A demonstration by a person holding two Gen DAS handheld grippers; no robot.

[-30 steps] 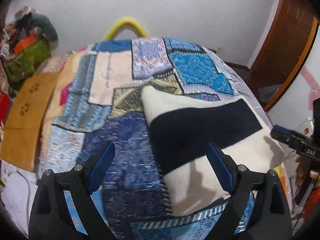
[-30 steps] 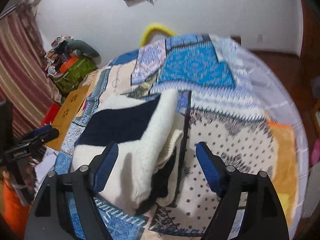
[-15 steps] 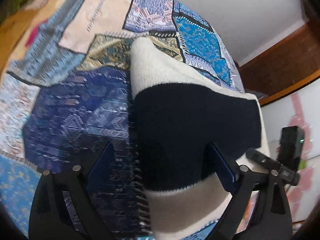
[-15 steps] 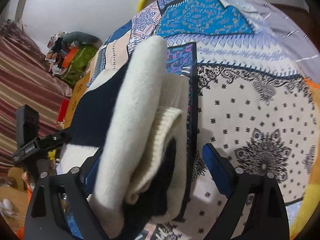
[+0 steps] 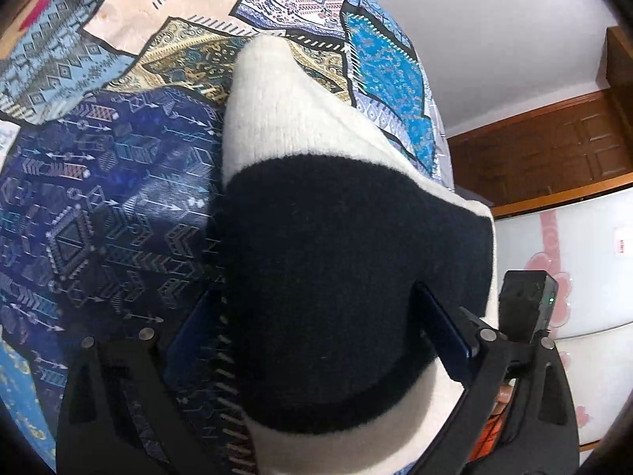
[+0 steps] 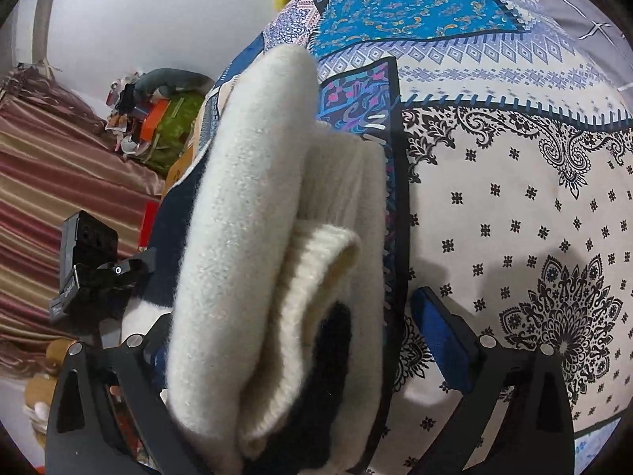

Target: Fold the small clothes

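The patchwork bedspread [image 5: 99, 206] fills both views. On it lies the folded cream and navy sweater [image 5: 340, 261], from 12 to 6 o'clock. The left gripper [image 5: 316, 332] and right gripper [image 6: 285, 336] are both spread wide around its near end.

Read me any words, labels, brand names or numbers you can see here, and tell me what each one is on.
Nothing here can be read for certain.
Red print on a small white sticker on the pale cabinet: too small to read.
White lettering on the other gripper's black body: too blurred to read.
The folded sweater and patchwork bedspread carry patterns only.
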